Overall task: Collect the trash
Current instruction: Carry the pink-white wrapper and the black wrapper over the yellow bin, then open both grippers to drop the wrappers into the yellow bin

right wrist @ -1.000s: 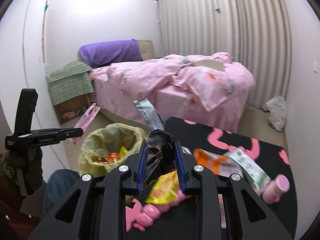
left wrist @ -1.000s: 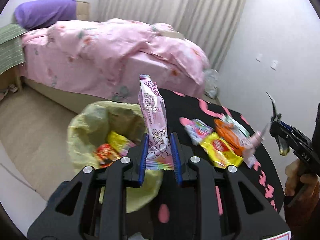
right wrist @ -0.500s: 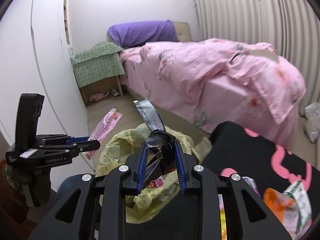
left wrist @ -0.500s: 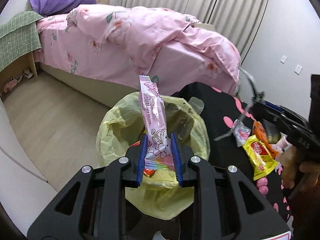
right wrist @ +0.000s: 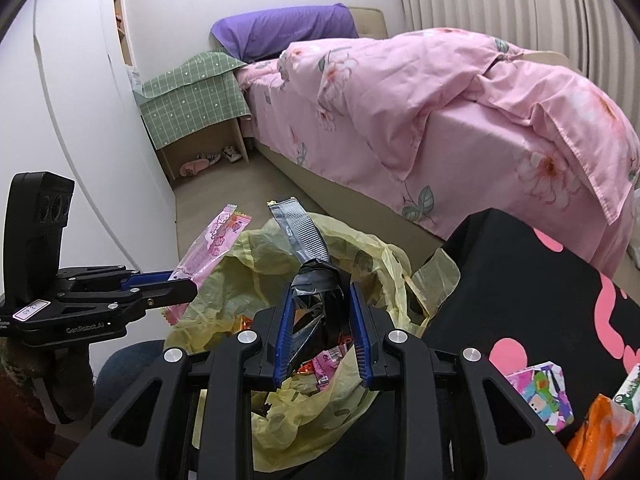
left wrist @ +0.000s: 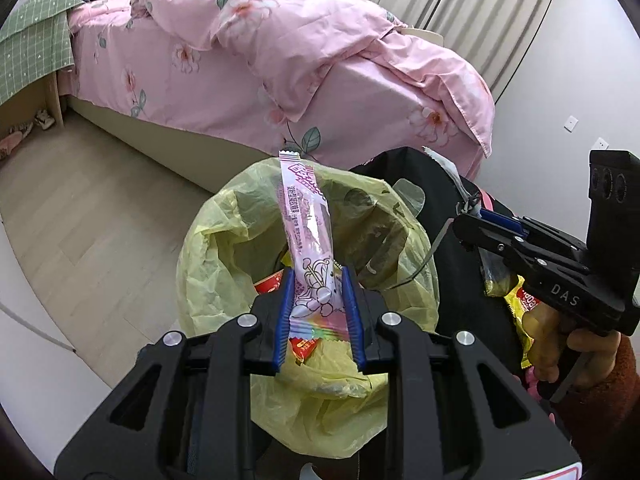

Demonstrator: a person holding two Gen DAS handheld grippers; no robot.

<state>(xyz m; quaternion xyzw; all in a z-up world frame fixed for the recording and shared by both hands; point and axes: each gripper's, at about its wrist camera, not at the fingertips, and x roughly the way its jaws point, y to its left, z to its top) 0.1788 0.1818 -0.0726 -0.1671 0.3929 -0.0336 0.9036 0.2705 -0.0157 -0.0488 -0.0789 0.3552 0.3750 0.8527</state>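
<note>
Wrappers (left wrist: 308, 240) held over yellow bag (left wrist: 208, 280) rim, bed (left wrist: 280, 60) beyond

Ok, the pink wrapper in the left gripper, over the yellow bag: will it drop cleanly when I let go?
Probably. The pink wrapper stands up from the left gripper unsupported, so it looks fairly stiff but light. It seems empty and flat, so it may flutter; its tip overhangs the yellow bag rim, so release lower.

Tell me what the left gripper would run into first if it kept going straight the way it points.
Likely the open yellow trash bag: the left gripper, shut on the pink wrapper, aims into its mouth, toward wrappers inside.
</note>
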